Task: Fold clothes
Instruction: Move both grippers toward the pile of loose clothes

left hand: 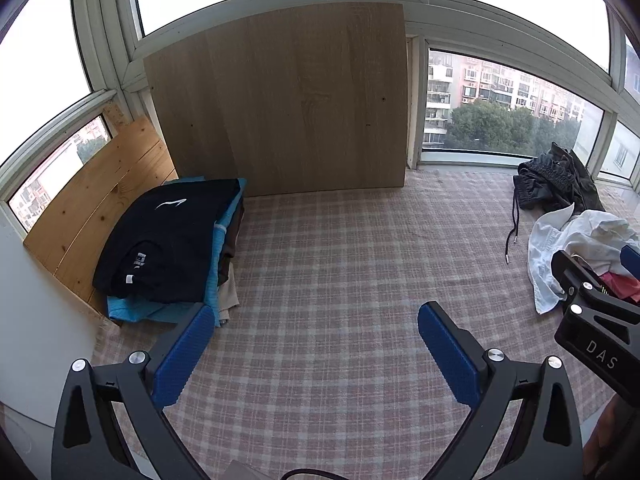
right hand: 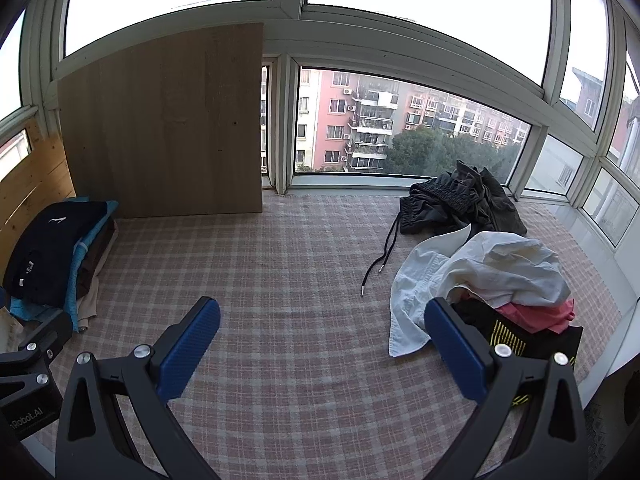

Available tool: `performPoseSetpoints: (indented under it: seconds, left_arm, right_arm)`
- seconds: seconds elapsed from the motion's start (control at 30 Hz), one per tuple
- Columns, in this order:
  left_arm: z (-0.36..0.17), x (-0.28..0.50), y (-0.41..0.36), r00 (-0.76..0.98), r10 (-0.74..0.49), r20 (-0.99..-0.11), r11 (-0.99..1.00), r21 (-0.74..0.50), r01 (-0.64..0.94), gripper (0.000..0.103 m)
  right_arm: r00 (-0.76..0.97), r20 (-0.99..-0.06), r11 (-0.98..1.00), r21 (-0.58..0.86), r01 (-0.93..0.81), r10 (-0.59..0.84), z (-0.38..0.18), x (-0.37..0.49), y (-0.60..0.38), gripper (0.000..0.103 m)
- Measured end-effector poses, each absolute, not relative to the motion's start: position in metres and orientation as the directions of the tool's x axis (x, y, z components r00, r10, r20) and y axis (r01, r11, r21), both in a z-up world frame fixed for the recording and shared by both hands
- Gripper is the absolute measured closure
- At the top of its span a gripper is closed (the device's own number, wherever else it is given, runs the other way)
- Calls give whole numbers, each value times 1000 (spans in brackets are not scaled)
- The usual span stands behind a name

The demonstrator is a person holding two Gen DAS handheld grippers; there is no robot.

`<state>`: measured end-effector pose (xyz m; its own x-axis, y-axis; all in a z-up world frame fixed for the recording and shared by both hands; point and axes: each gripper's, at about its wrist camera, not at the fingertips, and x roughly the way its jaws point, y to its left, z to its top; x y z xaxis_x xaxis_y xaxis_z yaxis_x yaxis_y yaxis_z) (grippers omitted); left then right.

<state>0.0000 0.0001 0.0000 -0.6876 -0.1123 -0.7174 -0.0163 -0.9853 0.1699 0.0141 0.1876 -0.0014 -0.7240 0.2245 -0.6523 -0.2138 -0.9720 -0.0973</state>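
Both claws, left (left hand: 316, 354) and right (right hand: 322, 350), wide and empty above the checked cloth (right hand: 280, 280); folded stack (left hand: 172, 248) at its left edge, crumpled heap (right hand: 480, 272) at right edge left to fold.

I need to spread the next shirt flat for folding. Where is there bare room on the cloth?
The wide middle of the plaid cloth is bare, from the wooden board forward to both open grippers. Crowded: the folded stack at left, the white shirt and dark shorts at right.
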Motion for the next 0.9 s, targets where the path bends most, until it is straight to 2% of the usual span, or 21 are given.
performPoseSetpoints:
  seconds: [0.7,0.9]
  left_arm:
    - [-2,-6,-8,-692,-90,-716,-994,109,16,1]
    - [-4,-6,-13,-695,-102,-712,-993,113,29,1]
  right_arm:
    - [-719,-663,-976,-100,-191,209,1,7,178,0]
    - [-722,-636,-961,-150,-233,275,3,9,176,0]
